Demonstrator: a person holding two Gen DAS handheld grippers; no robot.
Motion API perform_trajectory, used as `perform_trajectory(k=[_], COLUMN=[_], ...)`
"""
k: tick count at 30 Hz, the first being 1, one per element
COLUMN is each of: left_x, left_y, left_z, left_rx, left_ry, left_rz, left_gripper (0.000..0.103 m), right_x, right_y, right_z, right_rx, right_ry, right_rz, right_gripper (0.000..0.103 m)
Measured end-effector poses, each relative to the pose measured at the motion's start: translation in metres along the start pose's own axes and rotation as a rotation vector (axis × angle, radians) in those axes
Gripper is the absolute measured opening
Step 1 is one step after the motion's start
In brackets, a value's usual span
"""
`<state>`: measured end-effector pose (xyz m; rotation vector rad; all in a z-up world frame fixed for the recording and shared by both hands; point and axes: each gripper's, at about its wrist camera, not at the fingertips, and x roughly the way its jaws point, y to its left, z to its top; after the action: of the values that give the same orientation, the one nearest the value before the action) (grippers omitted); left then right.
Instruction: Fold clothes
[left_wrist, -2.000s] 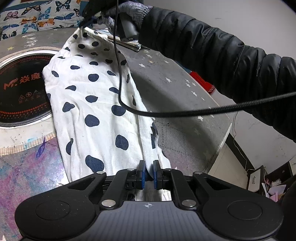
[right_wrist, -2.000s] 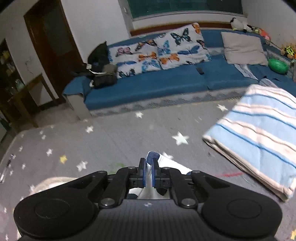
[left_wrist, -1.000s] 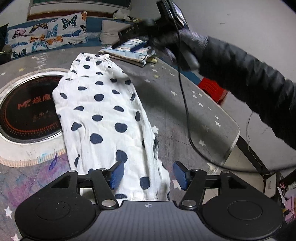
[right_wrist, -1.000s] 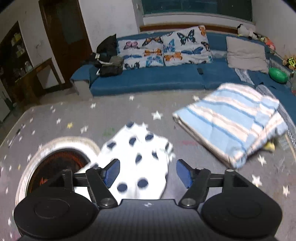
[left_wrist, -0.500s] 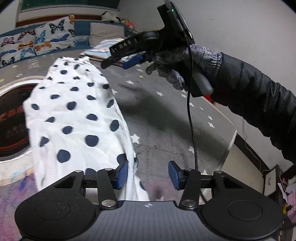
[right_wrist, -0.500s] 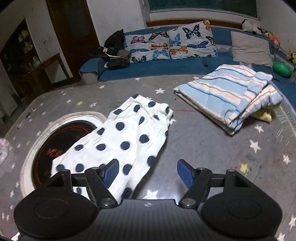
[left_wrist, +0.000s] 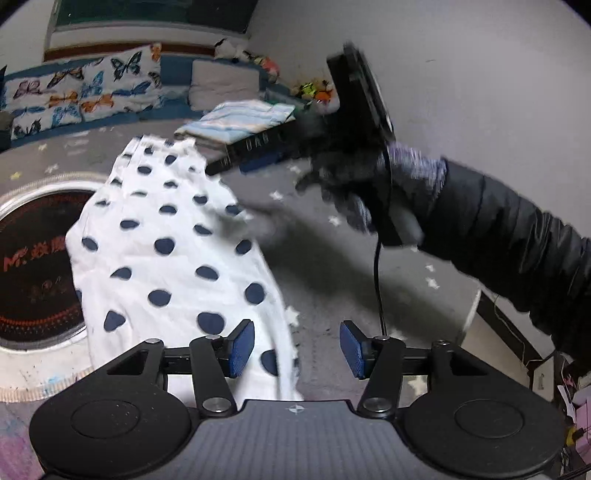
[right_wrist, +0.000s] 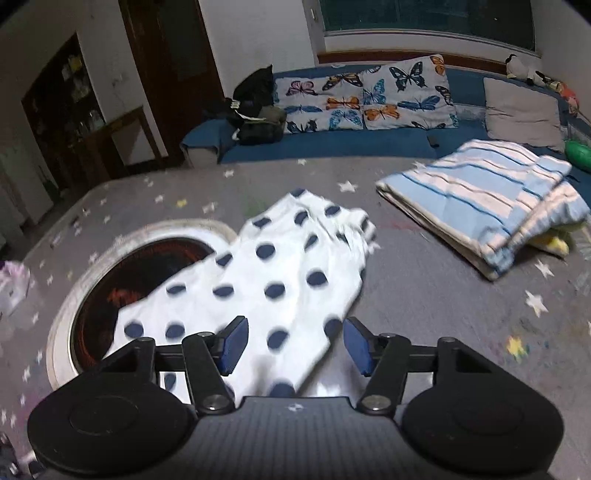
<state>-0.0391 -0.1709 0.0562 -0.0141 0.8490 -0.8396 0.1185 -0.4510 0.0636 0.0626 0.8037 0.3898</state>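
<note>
A white garment with dark blue dots (left_wrist: 166, 240) lies folded lengthwise on the grey star-patterned table cover (left_wrist: 332, 280). My left gripper (left_wrist: 297, 347) hovers over its near right edge. Its jaws are opening, and the cloth lies below them without touching the blue pads (left_wrist: 242, 349). In the right wrist view the garment (right_wrist: 277, 280) reaches under my right gripper (right_wrist: 295, 345). Those jaws are closing, but the pads (right_wrist: 232, 345) stand clear of the cloth. A gloved hand (left_wrist: 351, 184) holds the blurred right gripper (left_wrist: 236, 158) over the garment's far right side.
A round black hob (right_wrist: 147, 266) is set into the table left of the garment. A folded blue striped blanket (right_wrist: 480, 206) lies at the back right. A sofa with butterfly cushions (right_wrist: 369, 96) stands behind. The table's edge (left_wrist: 472, 314) runs along the right.
Two seconds ago both grippers were shut on the garment's corners; now both stand open with the garment lying flat. The right gripper has drawn back from the far end along the garment's right side.
</note>
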Motion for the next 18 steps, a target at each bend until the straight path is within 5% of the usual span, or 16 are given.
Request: perform_trajectory(k=[9, 18], left_x=[0.014, 0.011], left_y=[0.016, 0.022], left_z=[-0.017, -0.027], left_rx=[-0.056, -0.109], left_ry=[0.082, 0.094], left_rz=[-0.021, -0.038], left_gripper=[0.055, 0.057], right_x=[0.056, 0.100], right_y=[-0.001, -0.026], right_z=[0.034, 0.055], right_rx=[-0.002, 0.038], right_ry=[-0.012, 0.021], right_rz=[0.040, -0.068], right_gripper=[0.055, 0.053])
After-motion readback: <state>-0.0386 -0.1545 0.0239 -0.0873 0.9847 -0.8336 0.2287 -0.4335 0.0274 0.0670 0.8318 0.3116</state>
